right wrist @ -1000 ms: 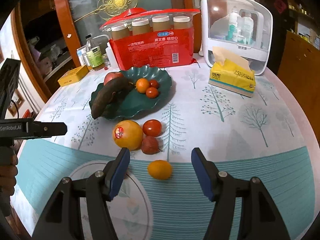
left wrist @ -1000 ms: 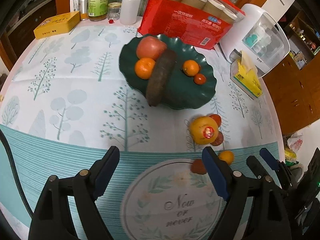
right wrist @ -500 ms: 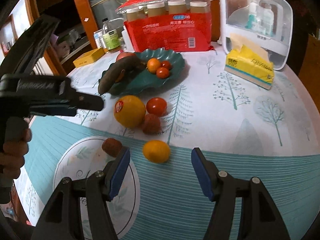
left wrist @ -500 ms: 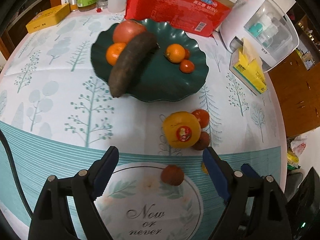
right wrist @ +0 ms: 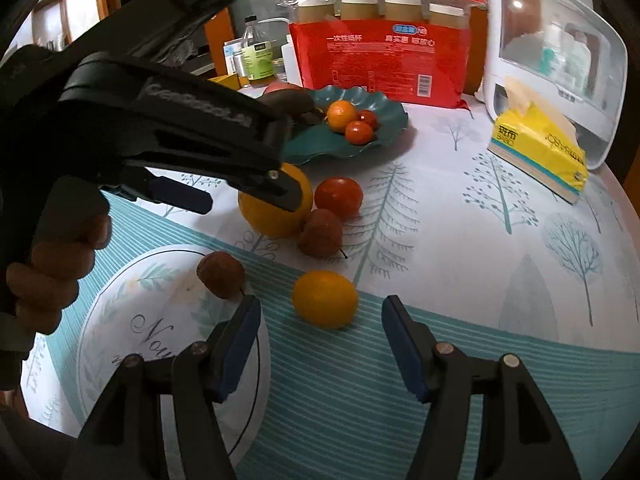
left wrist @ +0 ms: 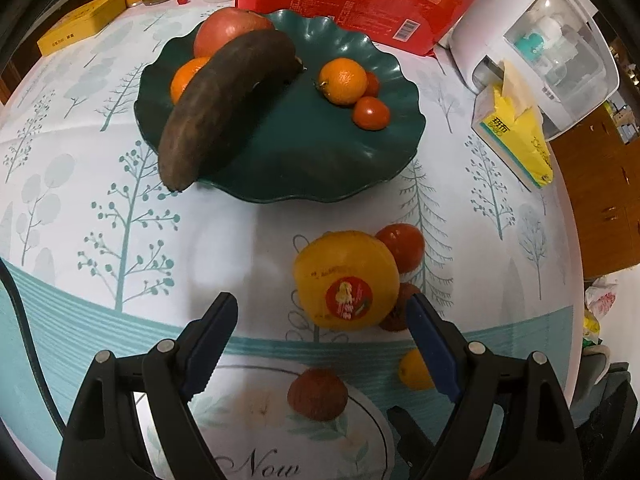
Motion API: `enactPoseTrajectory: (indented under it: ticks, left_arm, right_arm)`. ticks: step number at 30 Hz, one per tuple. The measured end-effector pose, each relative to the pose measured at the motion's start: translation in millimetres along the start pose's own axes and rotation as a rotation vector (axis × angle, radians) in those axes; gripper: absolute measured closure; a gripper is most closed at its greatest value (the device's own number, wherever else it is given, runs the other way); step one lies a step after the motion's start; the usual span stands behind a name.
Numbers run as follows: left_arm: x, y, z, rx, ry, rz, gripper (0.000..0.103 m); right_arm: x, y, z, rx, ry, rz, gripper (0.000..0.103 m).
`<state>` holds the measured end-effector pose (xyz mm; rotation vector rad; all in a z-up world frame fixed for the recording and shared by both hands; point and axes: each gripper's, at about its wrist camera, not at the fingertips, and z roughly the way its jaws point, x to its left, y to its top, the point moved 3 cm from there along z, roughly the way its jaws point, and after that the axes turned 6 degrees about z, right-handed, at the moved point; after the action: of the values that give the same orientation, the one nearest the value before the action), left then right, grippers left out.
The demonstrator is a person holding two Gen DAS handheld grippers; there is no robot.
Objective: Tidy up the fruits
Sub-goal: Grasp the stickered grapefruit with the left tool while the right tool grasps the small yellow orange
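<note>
Left hand-held gripper (left wrist: 320, 344) hovers over grapefruit (left wrist: 346, 280) — jaws spread wide.

oranges: you have 3 — two on the plate (left wrist: 280, 184), one on the counter (left wrist: 120, 208)
tomatoes: 3
lychees: 2
grapefruit (left wrist: 346, 280): 1
apple (left wrist: 230, 28): 1
banana (left wrist: 224, 104): 1

Dim warm light, fisheye-warped edges, dark corners.
</note>
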<state>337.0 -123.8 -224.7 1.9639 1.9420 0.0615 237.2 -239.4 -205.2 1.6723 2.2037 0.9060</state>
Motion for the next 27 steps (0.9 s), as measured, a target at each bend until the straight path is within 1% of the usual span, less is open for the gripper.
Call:
enactPoseTrajectory:
  ticks: [3, 7, 10, 11, 12, 13, 15, 17, 27]
  left_arm:
    - [2.2, 2.5, 4.9, -0.012, 0.007, -0.004, 0.018]
    - [1.6, 7.2, 8.8, -0.030, -0.009, -0.003, 0.021]
    - [-1.8, 10.5, 10.1, -0.040, -0.020, 0.006, 0.028]
    - [-3.2, 11.1, 10.9, -0.041, -0.026, 0.011, 0.032]
    - [-4.7, 11.2, 11.6, -0.041, -0.031, 0.013, 0.035]
    - [-6.7, 11.1, 12.5, -0.039, -0.035, 0.017, 0.037]
    - [-9.5, 10.9, 13.0, -0.042, -0.044, 0.021, 0.046]
    - [-12.8, 10.6, 12.3, -0.048, -0.060, 0.024, 0.052]
    - [-7.1, 3.7, 6.4, -0.036, -0.043, 0.008, 0.055]
  right_arm:
    - [0.8, 1.4, 3.4, -0.012, -0.005, -0.017, 0.046]
    - [0.5, 3.2, 6.7, -0.017, -0.005, -0.022, 0.054]
    - [0.1, 3.2, 8.1, -0.014, -0.001, -0.021, 0.060]
    - [0.1, 3.2, 8.7, -0.011, 0.002, -0.023, 0.064]
    - [0.4, 3.1, 9.2, -0.008, 0.002, -0.024, 0.065]
    - [0.8, 2.8, 9.5, -0.005, 0.003, -0.025, 0.066]
    - [1.6, 2.7, 9.2, -0.003, 0.003, -0.028, 0.066]
    - [1.6, 2.6, 8.9, 0.001, 0.004, -0.028, 0.066]
    - [0.1, 1.6, 4.4, 0.027, -0.007, -0.017, 0.066]
